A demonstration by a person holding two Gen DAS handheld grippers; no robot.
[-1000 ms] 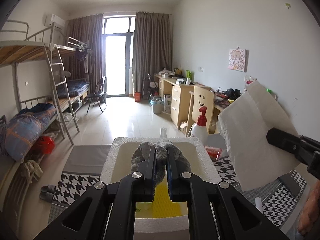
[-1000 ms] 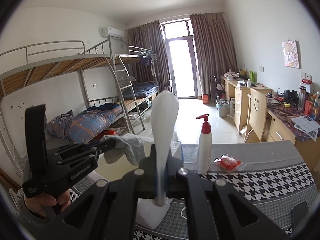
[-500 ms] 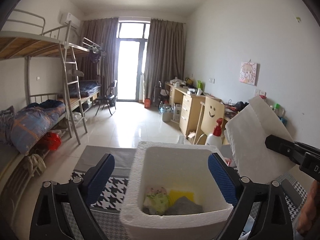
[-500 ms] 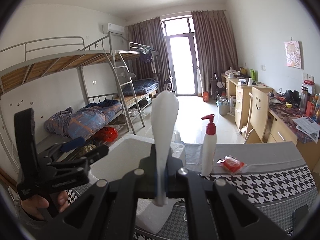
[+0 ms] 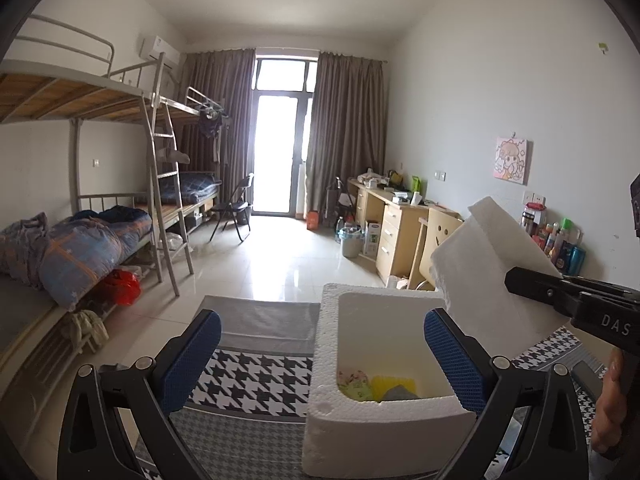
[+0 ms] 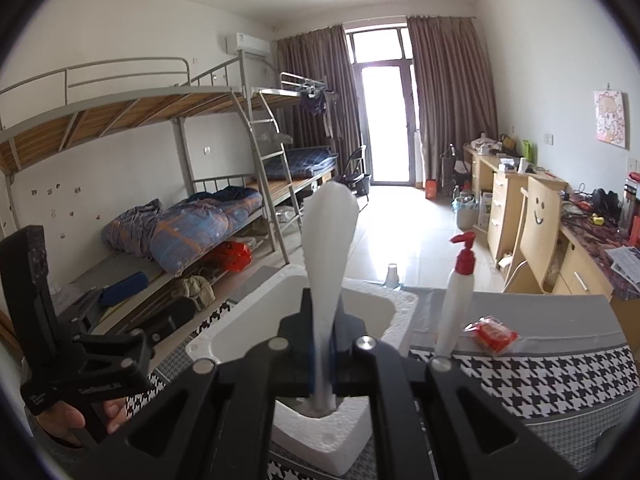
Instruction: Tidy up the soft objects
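A white foam box stands on the houndstooth table. Inside it lie a grey cloth, a yellow sponge and a pale patterned soft item. My left gripper is open and empty, above and in front of the box, shifted to its left. My right gripper is shut on the white foam lid, held upright on edge above the box. The lid also shows in the left wrist view, at the box's right side.
A white pump bottle with a red top and a red packet stand on the table right of the box. A bunk bed is at the left, desks and a chair at the right.
My left gripper opened and let the grey cloth drop into the box, then drew back and to the left. The right gripper keeps the lid upright, now nearer over the box.
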